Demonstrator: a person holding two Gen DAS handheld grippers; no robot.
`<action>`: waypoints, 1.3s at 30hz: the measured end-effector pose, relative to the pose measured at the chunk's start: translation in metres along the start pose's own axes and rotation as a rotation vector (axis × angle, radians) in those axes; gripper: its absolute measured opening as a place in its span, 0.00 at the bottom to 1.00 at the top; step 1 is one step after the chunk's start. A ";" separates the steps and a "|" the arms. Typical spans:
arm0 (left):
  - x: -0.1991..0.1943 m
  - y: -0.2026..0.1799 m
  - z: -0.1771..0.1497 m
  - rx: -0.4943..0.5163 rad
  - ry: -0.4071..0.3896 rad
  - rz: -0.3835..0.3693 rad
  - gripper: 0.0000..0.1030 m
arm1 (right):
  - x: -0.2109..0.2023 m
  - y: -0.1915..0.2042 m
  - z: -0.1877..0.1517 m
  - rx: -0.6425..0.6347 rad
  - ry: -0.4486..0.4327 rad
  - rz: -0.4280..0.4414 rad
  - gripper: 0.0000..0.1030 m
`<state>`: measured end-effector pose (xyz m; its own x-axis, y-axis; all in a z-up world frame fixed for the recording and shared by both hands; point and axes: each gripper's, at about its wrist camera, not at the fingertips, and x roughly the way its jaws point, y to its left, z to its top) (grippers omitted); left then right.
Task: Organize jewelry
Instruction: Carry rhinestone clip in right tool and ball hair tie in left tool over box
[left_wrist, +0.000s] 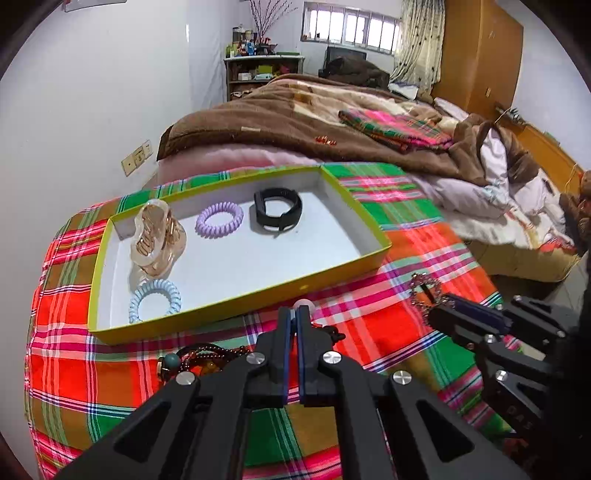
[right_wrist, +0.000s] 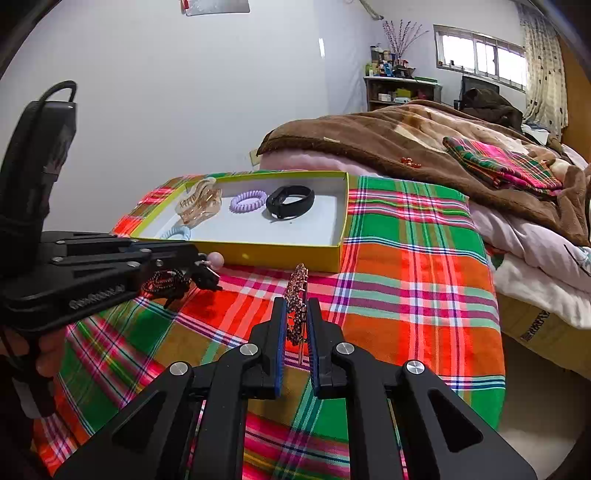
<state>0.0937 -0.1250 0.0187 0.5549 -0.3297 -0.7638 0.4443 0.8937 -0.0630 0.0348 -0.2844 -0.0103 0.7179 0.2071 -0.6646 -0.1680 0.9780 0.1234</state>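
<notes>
A yellow-rimmed tray (left_wrist: 373, 230) on the plaid cloth holds an amber claw clip (left_wrist: 157, 236), a purple coil hair tie (left_wrist: 219, 220), a blue coil hair tie (left_wrist: 155, 301) and a black band (left_wrist: 277, 210). My left gripper (left_wrist: 294, 314) is shut on a pink pearl pin (left_wrist: 303, 305), just in front of the tray; the pin also shows in the right wrist view (right_wrist: 215, 259). My right gripper (right_wrist: 296, 306) is shut on a rhinestone brooch (right_wrist: 297, 291), held upright above the cloth. A dark bead bracelet (left_wrist: 207, 356) lies under my left gripper.
The plaid cloth (right_wrist: 406, 266) covers a raised surface beside a bed with brown blankets (right_wrist: 388, 136). A folded plaid cloth (right_wrist: 502, 162) lies on the bed. A white wall stands behind the tray. A shelf and window are far back.
</notes>
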 end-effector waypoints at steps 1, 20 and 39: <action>-0.003 0.002 0.001 -0.008 -0.007 -0.008 0.03 | -0.001 0.000 0.001 0.001 -0.004 -0.002 0.10; -0.028 0.023 0.028 -0.050 -0.079 -0.004 0.03 | -0.012 0.010 0.045 -0.022 -0.080 -0.004 0.10; 0.031 0.045 0.068 -0.089 -0.049 -0.009 0.03 | 0.070 -0.005 0.086 0.062 0.025 0.014 0.10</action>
<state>0.1792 -0.1154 0.0358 0.5856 -0.3506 -0.7309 0.3868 0.9132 -0.1281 0.1443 -0.2724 0.0061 0.6985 0.2206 -0.6808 -0.1348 0.9748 0.1776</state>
